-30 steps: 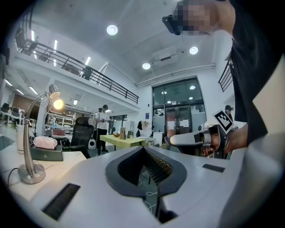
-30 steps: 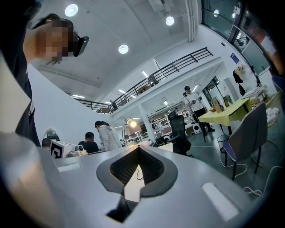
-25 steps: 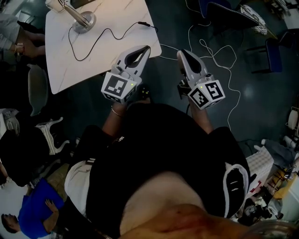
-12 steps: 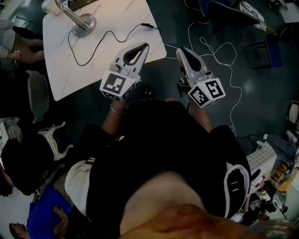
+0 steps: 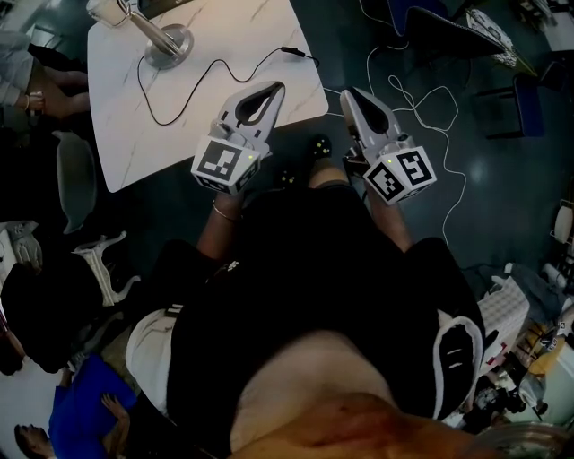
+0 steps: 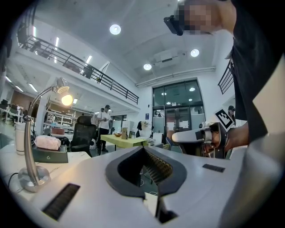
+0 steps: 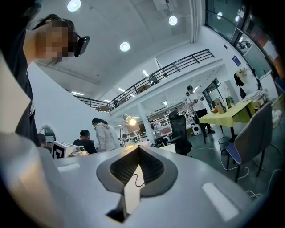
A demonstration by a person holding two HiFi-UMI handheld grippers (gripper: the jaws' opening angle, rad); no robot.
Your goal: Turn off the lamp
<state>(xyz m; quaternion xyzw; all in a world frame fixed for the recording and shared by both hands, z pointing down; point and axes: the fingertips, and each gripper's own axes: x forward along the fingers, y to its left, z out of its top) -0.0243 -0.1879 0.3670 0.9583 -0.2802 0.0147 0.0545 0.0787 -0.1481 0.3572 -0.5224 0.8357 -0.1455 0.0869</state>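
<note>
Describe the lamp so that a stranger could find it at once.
The white table fills the head view's upper left. Near its far edge stands the lamp on a round metal base. Only it has a bent neck, a glowing bulb and a black cord.

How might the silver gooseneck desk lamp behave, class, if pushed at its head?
The silver gooseneck desk lamp would probably flex, not slide: its neck is thin and curved. Its round metal base looks weighty, so tipping seems unlikely. Its thin black cord lies slack, likely floppy.
</note>
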